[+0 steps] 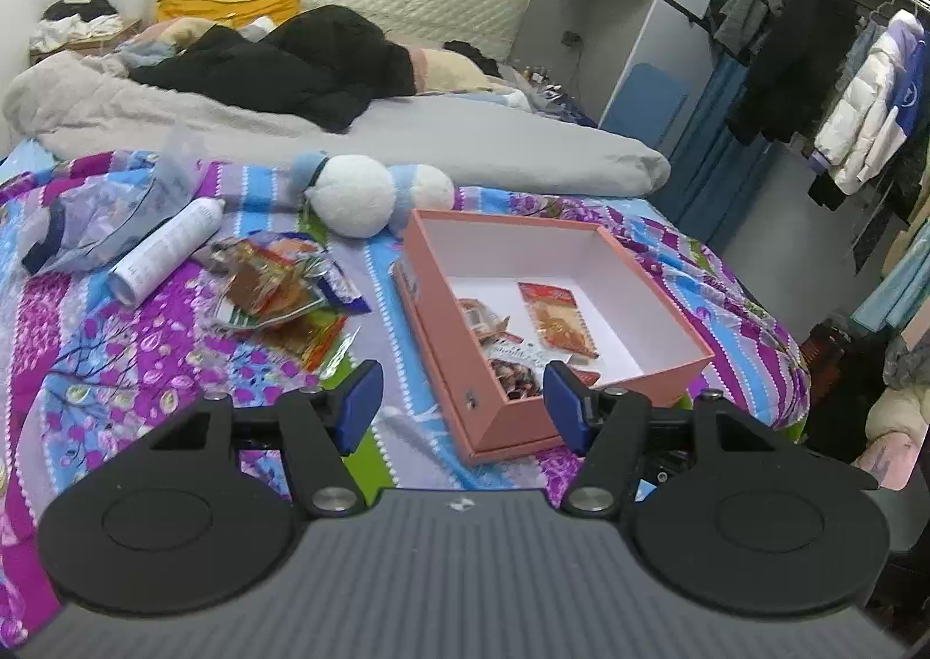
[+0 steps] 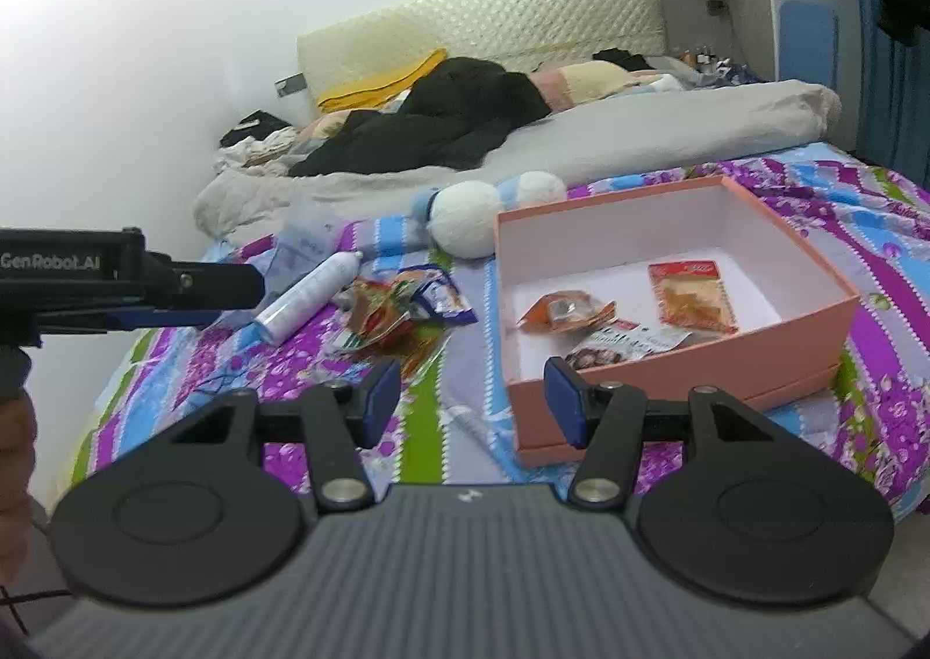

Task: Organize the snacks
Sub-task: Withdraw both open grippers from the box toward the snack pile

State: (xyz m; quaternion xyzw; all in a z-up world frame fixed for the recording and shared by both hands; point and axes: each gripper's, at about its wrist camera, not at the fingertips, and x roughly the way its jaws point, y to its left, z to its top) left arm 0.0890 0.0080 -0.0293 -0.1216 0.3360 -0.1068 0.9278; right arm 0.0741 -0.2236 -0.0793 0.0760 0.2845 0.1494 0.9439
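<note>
On the bed's patterned cover, the white spray can [image 1: 168, 251] lay farthest left, the loose snack packets [image 1: 279, 294] beside it, and the pink box [image 1: 546, 333] to their right held three packets. My left tongs [image 1: 462, 406] and right tongs [image 2: 474, 403] both stood parted and empty above the cover, the left near the box's front corner.

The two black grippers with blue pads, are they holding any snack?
No. The left gripper and the right gripper are both open, with nothing between their pads.
</note>
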